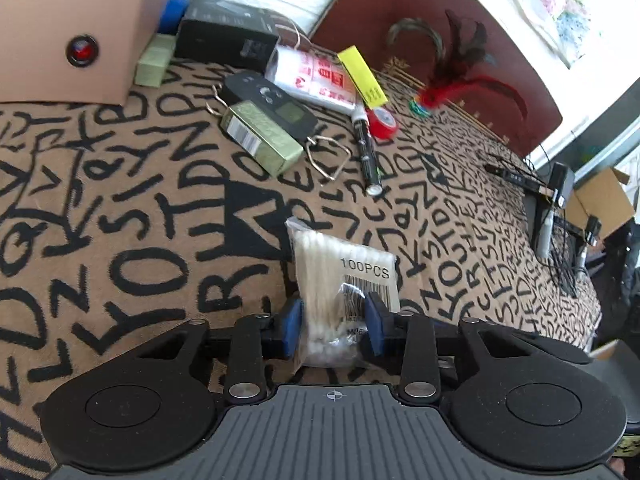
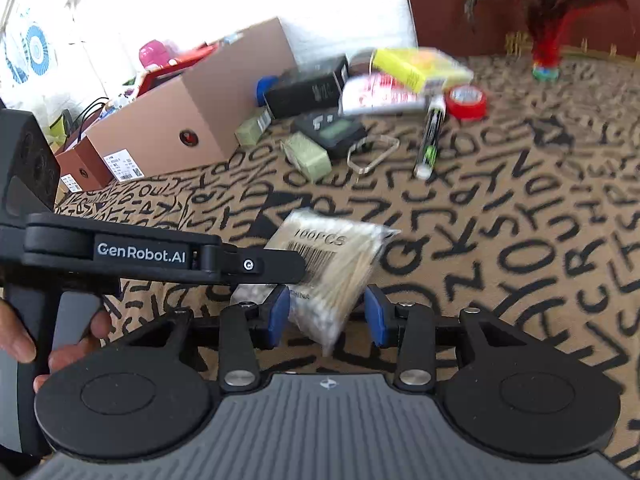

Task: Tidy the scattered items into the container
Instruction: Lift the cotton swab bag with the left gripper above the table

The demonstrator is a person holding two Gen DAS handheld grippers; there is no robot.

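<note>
Here, swab packet (image 1: 340, 280) between left tongs (image 1: 334, 326).

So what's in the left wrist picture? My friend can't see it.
The left gripper pinches a bag of cotton swabs on a letter-patterned blanket. Farther off lie a green box, a marker pen and red tape.

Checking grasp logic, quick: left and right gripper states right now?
Left gripper: closed on the cotton swab bag.
Right gripper: open; the same bag sits between its pads, but they are not pressing on it.
</note>
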